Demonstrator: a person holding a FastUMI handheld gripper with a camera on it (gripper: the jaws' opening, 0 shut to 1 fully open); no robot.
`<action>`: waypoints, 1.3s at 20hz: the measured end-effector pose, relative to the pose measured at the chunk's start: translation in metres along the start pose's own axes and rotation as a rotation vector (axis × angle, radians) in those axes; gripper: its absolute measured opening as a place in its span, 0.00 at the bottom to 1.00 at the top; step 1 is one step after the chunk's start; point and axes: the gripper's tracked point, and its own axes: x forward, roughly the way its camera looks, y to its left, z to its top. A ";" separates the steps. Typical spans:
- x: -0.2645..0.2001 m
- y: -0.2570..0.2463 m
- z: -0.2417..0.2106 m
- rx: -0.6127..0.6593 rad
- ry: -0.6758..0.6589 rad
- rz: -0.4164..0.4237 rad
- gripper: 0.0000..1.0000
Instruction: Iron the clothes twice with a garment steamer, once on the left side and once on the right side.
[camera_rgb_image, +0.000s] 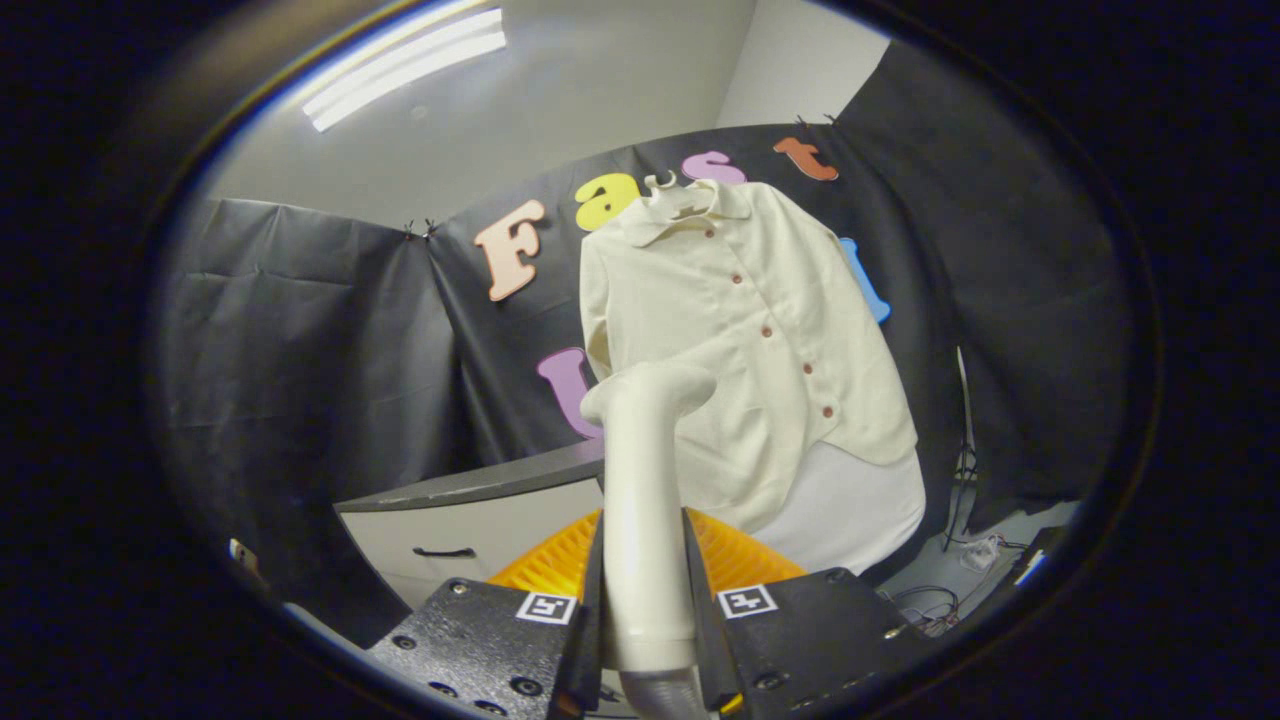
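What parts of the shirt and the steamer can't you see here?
- Shirt, gripper view: the steamer covers part of its front.
- Steamer head: its face points away toward the shirt, so steam holes are hidden.
- Steamer handle: the gripper, shut on it, covers its sides.

Your gripper (643, 590) points up toward twelve o'clock, both jaws closed flat against the handle of the garment steamer (640, 500), one pressing at nine o'clock, the other at three.
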 end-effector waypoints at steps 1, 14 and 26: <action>0.003 0.000 0.009 -0.009 -0.012 0.002 0.37; 0.116 -0.110 0.147 -0.099 -0.143 -0.109 0.37; 0.205 -0.201 0.198 -0.085 -0.197 -0.161 0.37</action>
